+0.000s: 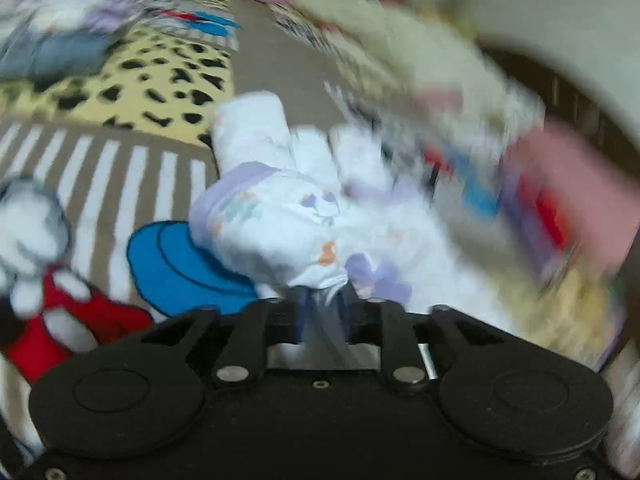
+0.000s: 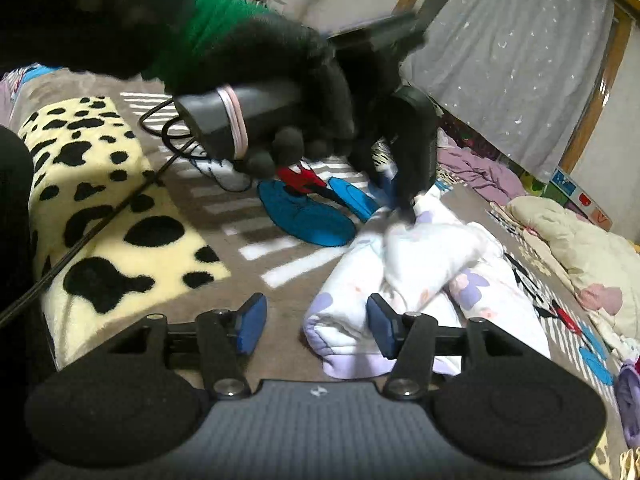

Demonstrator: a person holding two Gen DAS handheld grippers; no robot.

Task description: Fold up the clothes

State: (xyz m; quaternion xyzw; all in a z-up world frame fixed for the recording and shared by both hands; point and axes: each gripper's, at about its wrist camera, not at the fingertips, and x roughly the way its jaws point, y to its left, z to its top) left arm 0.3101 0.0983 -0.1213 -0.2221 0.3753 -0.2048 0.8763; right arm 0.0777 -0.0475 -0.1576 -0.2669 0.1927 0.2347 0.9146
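My left wrist view is smeared with motion blur, worst along its right side, where I can only make out pink, red and blue patches. The left gripper (image 1: 322, 300) has its fingertips buried in the white garment (image 1: 288, 216), so I cannot tell from there whether the pads press the cloth; in the right wrist view the same gripper (image 2: 404, 200) sits at the frame's centre, tips down on the far end of the garment (image 2: 420, 272), and its jaw state stays hidden behind its own body. A gloved hand (image 2: 280, 92) with a green cuff fills the upper left and hides part of the blanket (image 2: 224, 216) behind it. The right gripper (image 2: 316, 320) has its jaws spread; the blue pads (image 2: 252, 324) hold nothing. The near purple-cuffed end of the garment lies in the lower centre, between the pads and partly behind the right one. The cow-print cushion (image 2: 104, 216) is cut off at the left edge.
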